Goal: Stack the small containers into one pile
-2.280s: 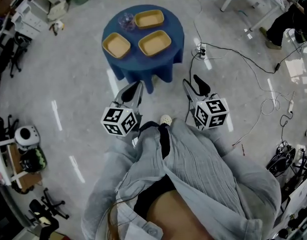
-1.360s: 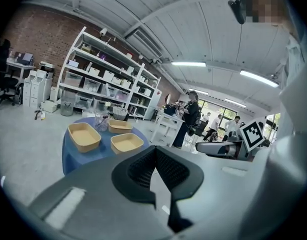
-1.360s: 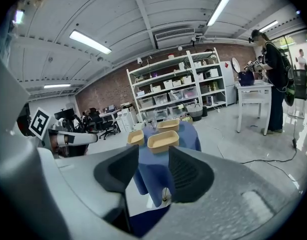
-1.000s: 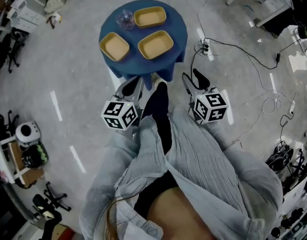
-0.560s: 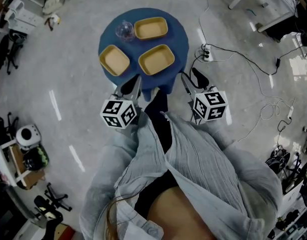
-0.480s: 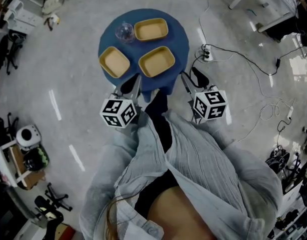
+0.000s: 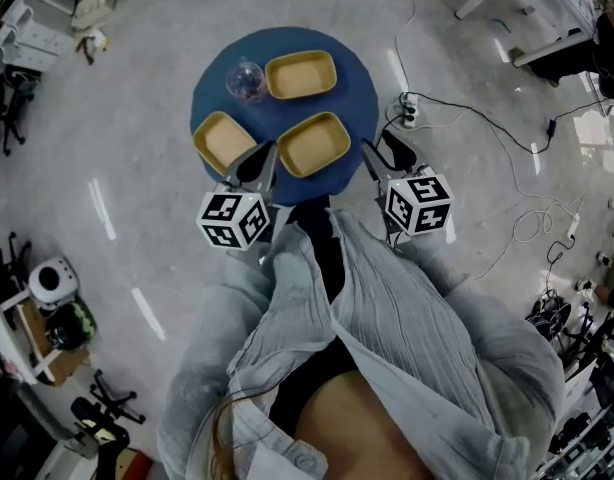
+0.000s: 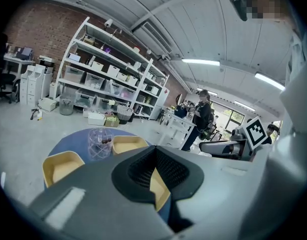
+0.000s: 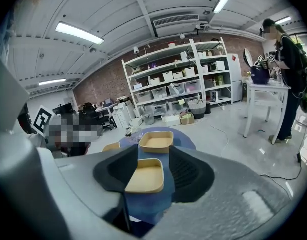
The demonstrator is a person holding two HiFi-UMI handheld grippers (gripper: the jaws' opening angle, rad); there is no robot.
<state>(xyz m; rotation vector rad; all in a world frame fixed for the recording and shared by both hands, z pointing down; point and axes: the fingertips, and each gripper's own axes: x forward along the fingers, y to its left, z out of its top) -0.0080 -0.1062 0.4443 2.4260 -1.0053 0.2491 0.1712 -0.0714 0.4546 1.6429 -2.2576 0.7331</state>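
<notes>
Fingers (image 7: 255, 165) near blue table (image 7: 359, 103), grey floor (image 7: 137, 183)

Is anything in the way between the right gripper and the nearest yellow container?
Nothing visible. The right gripper has open jaws that frame the nearest yellow container across bare blue table; the glass stands far left.

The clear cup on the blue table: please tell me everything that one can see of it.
The clear cup looks like transparent plastic or glass with a faceted wall, round and open on top. It stands upright on the round blue table, toward its far left edge, close beside the farthest yellow container; whether they touch cannot be told. A few small dark red things lie inside, too small to name.
</notes>
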